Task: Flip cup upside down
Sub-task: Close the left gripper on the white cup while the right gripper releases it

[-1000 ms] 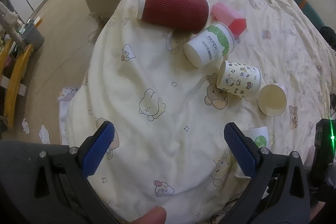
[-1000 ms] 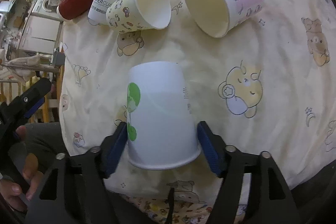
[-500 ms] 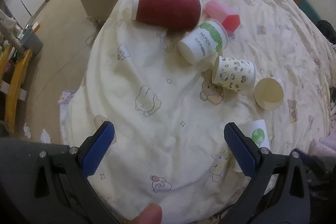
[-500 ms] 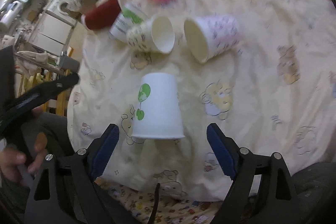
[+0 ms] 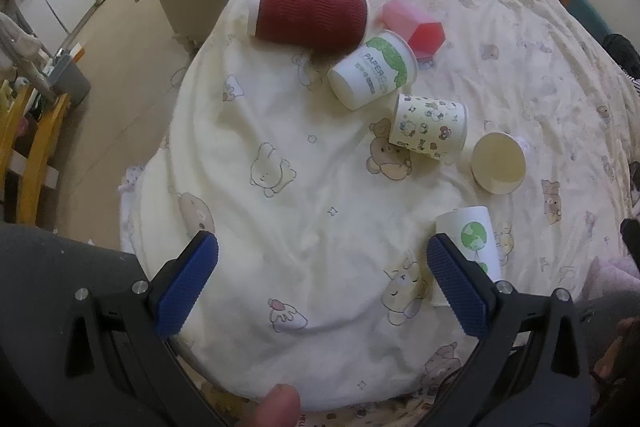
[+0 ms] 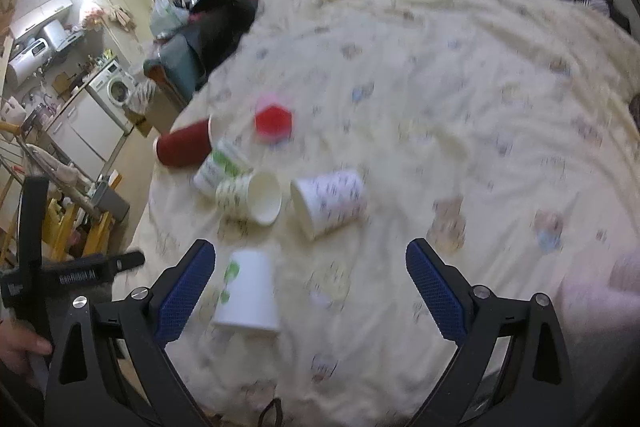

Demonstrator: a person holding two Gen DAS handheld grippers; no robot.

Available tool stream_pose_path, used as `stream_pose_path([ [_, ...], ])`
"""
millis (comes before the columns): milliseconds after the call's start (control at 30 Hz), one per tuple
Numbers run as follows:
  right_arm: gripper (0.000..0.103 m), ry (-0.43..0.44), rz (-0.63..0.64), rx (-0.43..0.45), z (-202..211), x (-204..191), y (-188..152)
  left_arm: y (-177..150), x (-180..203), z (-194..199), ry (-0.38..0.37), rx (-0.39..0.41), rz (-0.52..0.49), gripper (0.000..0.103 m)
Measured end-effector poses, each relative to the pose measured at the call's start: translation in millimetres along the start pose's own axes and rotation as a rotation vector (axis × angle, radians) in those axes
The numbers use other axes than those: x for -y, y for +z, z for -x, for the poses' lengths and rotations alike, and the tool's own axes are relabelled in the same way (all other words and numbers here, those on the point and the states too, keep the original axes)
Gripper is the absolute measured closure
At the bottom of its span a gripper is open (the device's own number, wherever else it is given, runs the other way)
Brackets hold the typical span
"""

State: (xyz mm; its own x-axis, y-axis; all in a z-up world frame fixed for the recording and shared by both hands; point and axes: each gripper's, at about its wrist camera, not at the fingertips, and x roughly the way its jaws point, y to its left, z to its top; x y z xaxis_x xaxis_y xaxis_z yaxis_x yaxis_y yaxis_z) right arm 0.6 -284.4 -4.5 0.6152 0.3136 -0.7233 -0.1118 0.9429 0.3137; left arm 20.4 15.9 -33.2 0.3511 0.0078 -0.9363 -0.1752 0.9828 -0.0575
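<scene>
A white paper cup with a green globe print (image 6: 248,293) stands upside down on the cream bedspread (image 6: 460,115), close to the near edge. It also shows in the left wrist view (image 5: 474,241), just behind the right finger. My right gripper (image 6: 308,287) is open and empty, raised above and behind the cup. My left gripper (image 5: 320,279) is open and empty over the near part of the bed.
Several cups lie on their sides further back: a dark red ribbed cup (image 5: 308,17), a green-leaf paper cup (image 5: 374,75), a cartoon-print cup (image 5: 428,133) and a pink-print cup (image 6: 330,203). A red and pink plastic cup (image 5: 416,31) lies beyond. The bed's left edge drops to the floor (image 5: 116,67).
My right gripper has opened, let go of the white cup and pulled back and up. The cup stays upside down on the bed. The left gripper has barely moved.
</scene>
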Motion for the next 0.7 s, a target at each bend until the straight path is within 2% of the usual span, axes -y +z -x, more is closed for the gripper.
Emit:
stream_pose_path([
  [100, 0.004, -0.008, 0.002, 0.051, 6, 4, 3, 2, 7, 3, 0.011, 0.009, -0.01, 0.0],
  [167, 0.004, -0.051, -0.006, 0.085, 9, 7, 2, 5, 16, 5, 0.014, 0.014, -0.027, 0.0],
  [333, 0.004, -0.113, -0.019, 0.145, 15, 12, 3, 13, 43, -1, -0.013, -0.047, -0.06, 0.0],
  [433, 0.004, -0.109, -0.038, 0.133, 16, 23, 0, 18, 62, -11, -0.055, -0.125, -0.068, 0.003],
  [533, 0.004, -0.095, -0.086, 0.118, 18, 37, -4, 23, 77, -34, -0.107, -0.27, -0.038, 0.018],
  [700, 0.004, -0.065, -0.128, 0.124, 20, 46, -3, 30, 102, -54, -0.089, -0.357, -0.02, 0.021],
])
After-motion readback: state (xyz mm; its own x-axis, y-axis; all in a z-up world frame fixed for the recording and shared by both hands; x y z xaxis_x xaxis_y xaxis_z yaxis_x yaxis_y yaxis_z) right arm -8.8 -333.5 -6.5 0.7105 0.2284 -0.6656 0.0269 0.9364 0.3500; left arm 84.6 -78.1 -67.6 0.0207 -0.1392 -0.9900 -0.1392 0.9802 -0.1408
